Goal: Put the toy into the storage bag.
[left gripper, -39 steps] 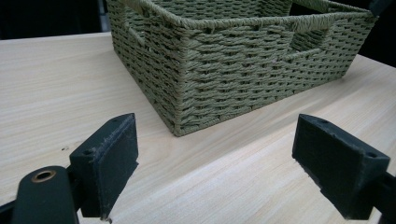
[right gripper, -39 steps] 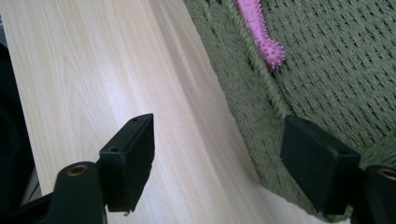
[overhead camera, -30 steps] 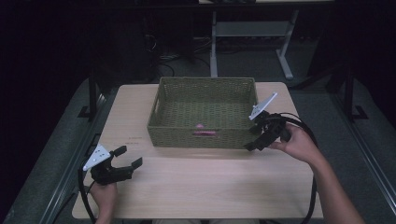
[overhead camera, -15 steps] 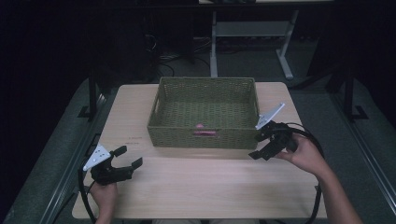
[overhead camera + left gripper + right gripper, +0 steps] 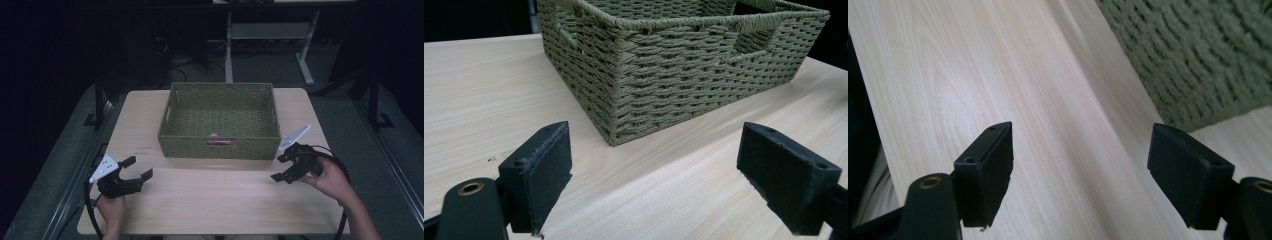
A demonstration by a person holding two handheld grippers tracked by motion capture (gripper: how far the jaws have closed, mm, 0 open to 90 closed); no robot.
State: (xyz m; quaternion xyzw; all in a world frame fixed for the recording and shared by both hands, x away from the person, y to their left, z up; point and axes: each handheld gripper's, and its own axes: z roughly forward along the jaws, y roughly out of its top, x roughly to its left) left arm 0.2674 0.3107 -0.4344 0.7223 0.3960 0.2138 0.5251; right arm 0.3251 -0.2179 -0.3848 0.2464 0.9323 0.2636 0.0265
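Note:
A green woven basket [image 5: 220,145] stands at the middle back of the wooden table [image 5: 215,195]. Something small and pink [image 5: 214,135] lies inside by its front wall, above a pink tag [image 5: 220,143] on that wall. My left gripper [image 5: 137,168] rests open at the front left of the table, nothing between its jaws; in the left gripper view the basket's corner [image 5: 616,100] stands ahead of the fingers [image 5: 541,172]. My right gripper [image 5: 279,168] is held open just off the basket's front right corner, empty; the right gripper view looks down on bare wood with the basket wall [image 5: 1198,55] at upper right.
A person's hands [image 5: 332,180] hold both grippers, forearms coming in from the bottom. Cables [image 5: 90,210] trail off the table's front edge. A metal frame [image 5: 270,35] stands on the dark floor behind the table.
My right gripper has moved from beside the basket's right wall toward the front of the table and lower, still open. The left gripper has stayed put.

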